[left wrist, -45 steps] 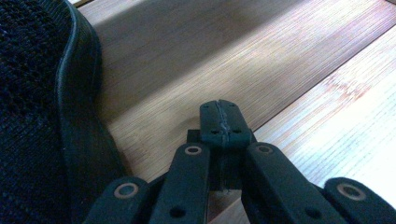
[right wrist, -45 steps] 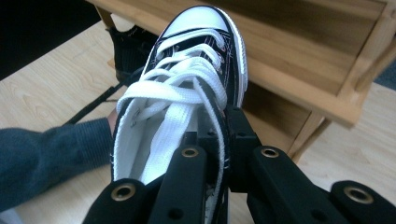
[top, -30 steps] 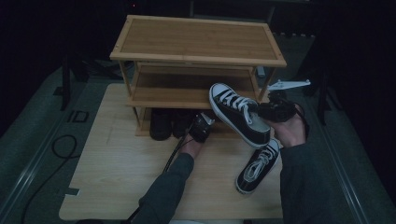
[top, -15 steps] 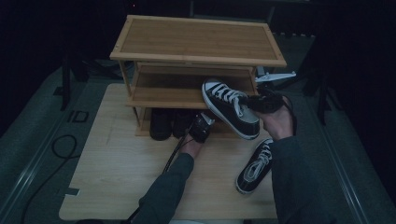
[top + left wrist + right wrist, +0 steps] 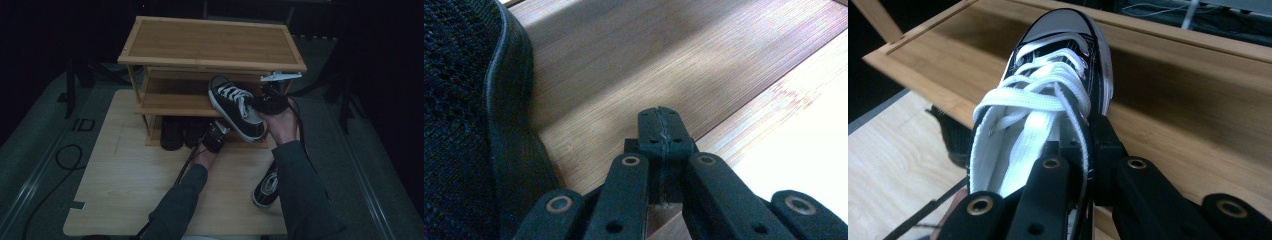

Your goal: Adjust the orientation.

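While the right tool (image 5: 1083,150) stays out of the frame's lower edge, its black jaws pinch the canvas side wall of a black sneaker (image 5: 1048,95), one jaw inside the collar, one outside. Flat white laces, white rubber sole band, smooth grey toe cap pointing away from the tool toward the bamboo shelf rack (image 5: 210,47); fine straight grain on its boards. Left tool (image 5: 659,132) clenched on nothing, ribbed pads meeting, low by the rack's bottom board. Just left of it, a dark mesh-textured shoe (image 5: 459,120) with a glossy rim. Second sneaker (image 5: 267,185) lies on the pale wood counter (image 5: 115,190), nearer the person.
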The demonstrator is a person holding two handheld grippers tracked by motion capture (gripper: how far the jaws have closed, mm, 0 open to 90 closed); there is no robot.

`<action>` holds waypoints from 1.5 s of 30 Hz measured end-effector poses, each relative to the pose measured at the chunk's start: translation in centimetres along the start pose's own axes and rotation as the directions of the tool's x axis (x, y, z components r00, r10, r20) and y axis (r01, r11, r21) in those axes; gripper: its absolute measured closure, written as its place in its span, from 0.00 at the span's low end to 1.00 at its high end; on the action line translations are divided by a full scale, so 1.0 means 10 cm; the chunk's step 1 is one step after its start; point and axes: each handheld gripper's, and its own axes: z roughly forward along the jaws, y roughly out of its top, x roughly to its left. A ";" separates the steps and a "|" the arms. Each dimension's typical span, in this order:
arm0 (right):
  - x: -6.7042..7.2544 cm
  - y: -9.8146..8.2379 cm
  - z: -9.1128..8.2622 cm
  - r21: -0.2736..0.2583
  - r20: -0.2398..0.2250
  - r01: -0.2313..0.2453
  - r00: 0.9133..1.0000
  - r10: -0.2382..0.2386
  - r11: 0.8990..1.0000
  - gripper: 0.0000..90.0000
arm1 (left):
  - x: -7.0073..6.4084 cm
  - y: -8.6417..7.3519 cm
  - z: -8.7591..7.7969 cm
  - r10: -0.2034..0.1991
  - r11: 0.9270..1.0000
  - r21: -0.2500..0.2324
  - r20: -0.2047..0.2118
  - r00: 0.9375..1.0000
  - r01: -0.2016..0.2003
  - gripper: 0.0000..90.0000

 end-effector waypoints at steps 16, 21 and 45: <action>-0.13 -0.04 0.08 0.031 -0.015 -0.046 0.999 0.046 0.998 0.90 | 0.00 0.00 0.00 0.002 1.000 0.002 0.001 1.000 -0.002 1.00; -0.11 -0.04 0.04 0.025 -0.016 -0.044 0.999 0.044 0.999 0.86 | 0.00 0.00 0.00 0.003 1.000 0.001 0.000 1.000 -0.003 1.00; -0.09 -0.03 -0.50 -0.092 0.028 0.034 0.999 -0.031 0.995 0.94 | 0.00 0.00 0.00 0.005 1.000 0.004 0.000 1.000 -0.005 1.00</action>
